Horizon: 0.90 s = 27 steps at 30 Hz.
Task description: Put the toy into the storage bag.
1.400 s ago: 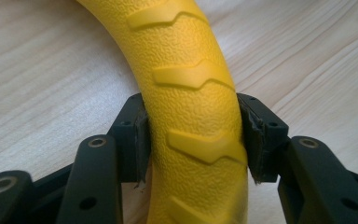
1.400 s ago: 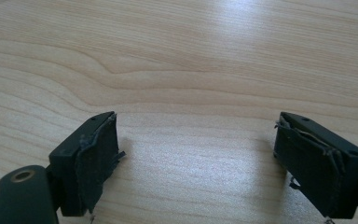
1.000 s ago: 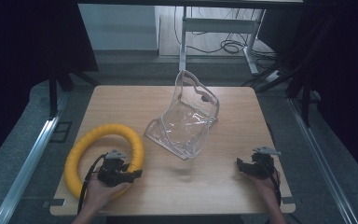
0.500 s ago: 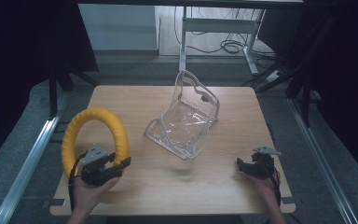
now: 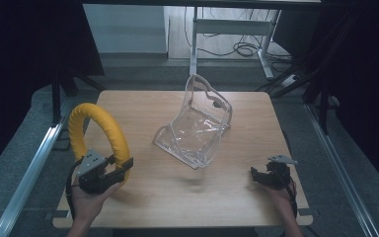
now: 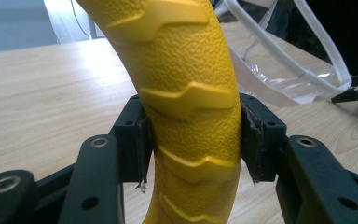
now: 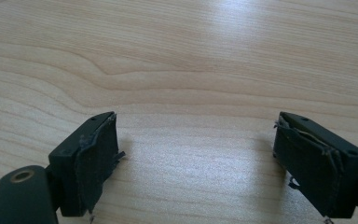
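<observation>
My left gripper (image 6: 191, 140) clamps the yellow ridged, pebbled foam ring (image 5: 98, 131), lower left of the high view, top cropped close up. My right gripper (image 7: 196, 163) gapes over bare wooden table (image 5: 177, 197). Clear plastic bag (image 5: 197, 126) stands centre.

The ring (image 5: 98, 133) stands up at the left of the surface (image 5: 143, 202), held in the left gripper (image 5: 121, 168) near the front edge. The clear bag (image 5: 197, 126) sits in the middle, farther back. The right gripper (image 5: 256, 175) is at the near right.
</observation>
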Each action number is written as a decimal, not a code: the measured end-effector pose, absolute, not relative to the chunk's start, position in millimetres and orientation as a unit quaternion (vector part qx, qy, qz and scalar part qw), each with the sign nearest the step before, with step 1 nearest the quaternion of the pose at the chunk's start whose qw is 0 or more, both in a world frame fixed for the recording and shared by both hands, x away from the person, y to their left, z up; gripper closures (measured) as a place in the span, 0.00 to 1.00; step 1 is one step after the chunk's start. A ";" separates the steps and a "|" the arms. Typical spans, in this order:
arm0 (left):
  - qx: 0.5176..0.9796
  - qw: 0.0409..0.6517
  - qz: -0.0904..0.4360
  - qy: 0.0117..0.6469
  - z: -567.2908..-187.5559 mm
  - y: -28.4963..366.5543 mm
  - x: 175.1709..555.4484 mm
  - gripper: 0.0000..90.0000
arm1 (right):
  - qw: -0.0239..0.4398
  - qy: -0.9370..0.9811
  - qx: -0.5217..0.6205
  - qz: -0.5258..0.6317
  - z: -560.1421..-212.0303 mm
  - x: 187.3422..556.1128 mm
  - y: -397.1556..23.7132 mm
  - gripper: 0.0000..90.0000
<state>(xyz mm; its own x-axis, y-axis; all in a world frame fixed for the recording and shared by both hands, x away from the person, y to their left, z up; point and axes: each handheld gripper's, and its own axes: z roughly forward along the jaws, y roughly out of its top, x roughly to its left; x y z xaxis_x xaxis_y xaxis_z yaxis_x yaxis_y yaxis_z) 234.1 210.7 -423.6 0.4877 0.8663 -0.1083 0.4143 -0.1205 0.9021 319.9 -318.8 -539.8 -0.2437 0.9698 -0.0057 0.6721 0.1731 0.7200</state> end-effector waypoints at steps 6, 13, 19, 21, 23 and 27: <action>0.709 0.494 0.242 0.441 -416.3 207.5 235.7 0.56 | 0.243 0.726 0.565 0.307 -539.8 319.9 -318.8 0.15; 0.709 0.498 0.257 0.428 -406.2 200.3 236.3 0.55 | 0.242 0.726 0.565 0.307 -539.8 320.0 -318.8 0.15; 0.706 0.507 0.254 0.425 -402.7 197.6 238.2 0.55 | 0.242 0.726 0.565 0.308 -539.9 320.0 -318.9 0.15; 0.704 0.510 0.255 0.423 -401.7 196.4 239.2 0.55 | 0.242 0.726 0.565 0.308 -539.9 320.0 -318.9 0.15; 0.703 0.512 0.258 0.421 -400.0 195.3 240.2 0.55 | 0.242 0.726 0.565 0.308 -539.8 320.0 -318.9 0.15; 0.702 0.512 0.267 0.416 -395.4 191.5 242.9 0.55 | 0.242 0.726 0.565 0.308 -539.9 320.0 -319.0 0.16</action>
<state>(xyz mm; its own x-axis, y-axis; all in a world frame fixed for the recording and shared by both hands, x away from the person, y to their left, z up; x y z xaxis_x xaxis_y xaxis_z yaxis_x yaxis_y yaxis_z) 242.9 191.5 -395.4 0.5102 0.8585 -0.0516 0.3105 -0.1279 0.9419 320.0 -319.0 -539.9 -0.2438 0.9698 -0.0026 0.6715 0.1707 0.7211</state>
